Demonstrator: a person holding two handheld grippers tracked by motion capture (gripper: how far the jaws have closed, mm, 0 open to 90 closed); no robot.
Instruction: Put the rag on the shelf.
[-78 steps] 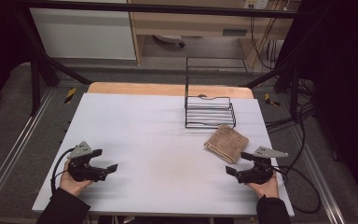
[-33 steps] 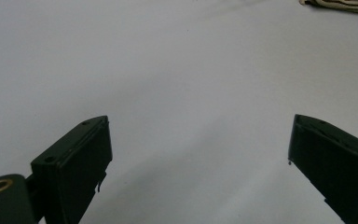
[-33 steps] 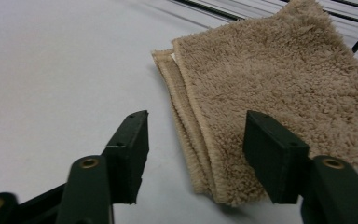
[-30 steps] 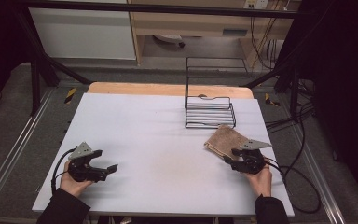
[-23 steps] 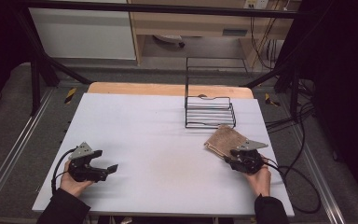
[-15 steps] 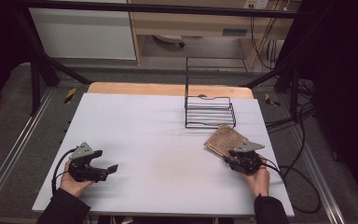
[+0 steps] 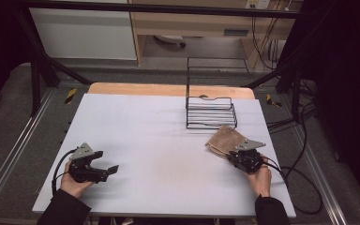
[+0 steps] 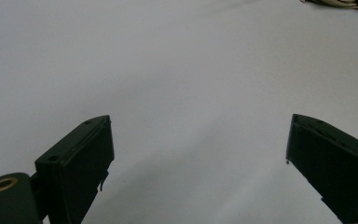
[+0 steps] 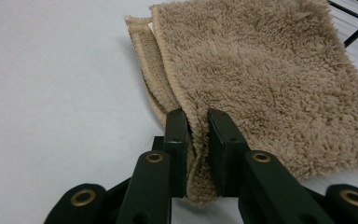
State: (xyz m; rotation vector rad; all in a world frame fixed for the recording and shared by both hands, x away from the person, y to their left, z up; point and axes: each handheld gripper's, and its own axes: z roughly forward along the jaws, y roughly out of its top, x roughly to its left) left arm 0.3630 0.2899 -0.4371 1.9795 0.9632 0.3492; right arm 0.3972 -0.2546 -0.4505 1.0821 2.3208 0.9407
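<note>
A folded tan towel (image 7: 223, 140) lies on the white table (image 7: 168, 140) at the right, just in front of a black wire rack (image 7: 211, 112). My right gripper (image 7: 234, 154) is at the towel's near edge; its jaws have just been closing and now pinch a bunched fold of the towel (image 9: 279, 79) between the pads, as the right gripper view shows with the gripper (image 9: 196, 122) tight on the cloth. My left gripper (image 7: 108, 171) rests at the table's front left, open, nothing between its jaws (image 8: 198, 140).
The wire rack stands upright at the back right with its tall back frame rising behind it. A wooden strip (image 7: 168, 89) runs along the table's far edge. Cables trail from both grippers off the table's sides.
The right gripper moved forward onto the towel's near edge and its jaws closed on the cloth. The left gripper has not moved.
</note>
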